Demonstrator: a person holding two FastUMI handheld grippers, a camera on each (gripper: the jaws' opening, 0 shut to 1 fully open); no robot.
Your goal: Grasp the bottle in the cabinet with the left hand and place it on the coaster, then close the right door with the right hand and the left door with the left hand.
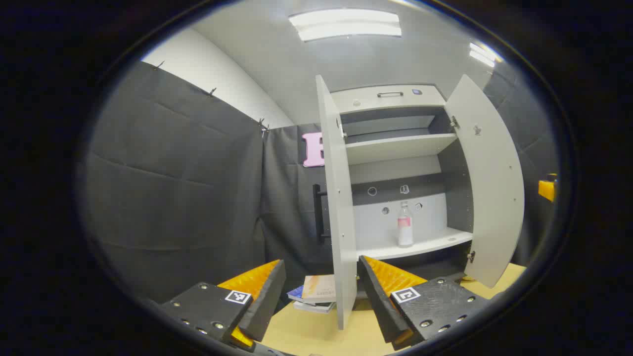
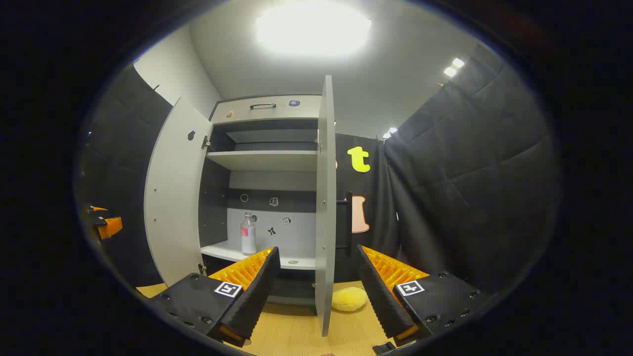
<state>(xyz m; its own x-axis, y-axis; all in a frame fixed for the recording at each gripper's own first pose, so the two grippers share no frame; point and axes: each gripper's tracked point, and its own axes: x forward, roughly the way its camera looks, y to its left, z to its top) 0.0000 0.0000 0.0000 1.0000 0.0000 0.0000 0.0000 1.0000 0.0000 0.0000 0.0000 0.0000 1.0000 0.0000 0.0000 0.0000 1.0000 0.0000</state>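
A clear bottle (image 1: 405,225) with a pink label stands upright on the lower shelf of the white cabinet (image 1: 395,148), whose two doors both hang open. In the left gripper view the left door (image 1: 341,212) is seen edge-on and the right door (image 1: 487,183) swings out wide. My left gripper (image 1: 321,262) is open with nothing between its fingers, well short of the cabinet, its fingers to either side of the left door's edge. In the right gripper view the bottle (image 2: 248,234) sits left of the edge-on right door (image 2: 325,207). My right gripper (image 2: 317,248) is open and holds nothing.
A small stack of books (image 1: 316,292) lies on the wooden tabletop (image 1: 306,331) by the left door. A yellow sponge (image 2: 349,298) rests on the table beside the right door. The upper shelf (image 1: 395,146) is bare. The other gripper (image 2: 106,222) shows far left.
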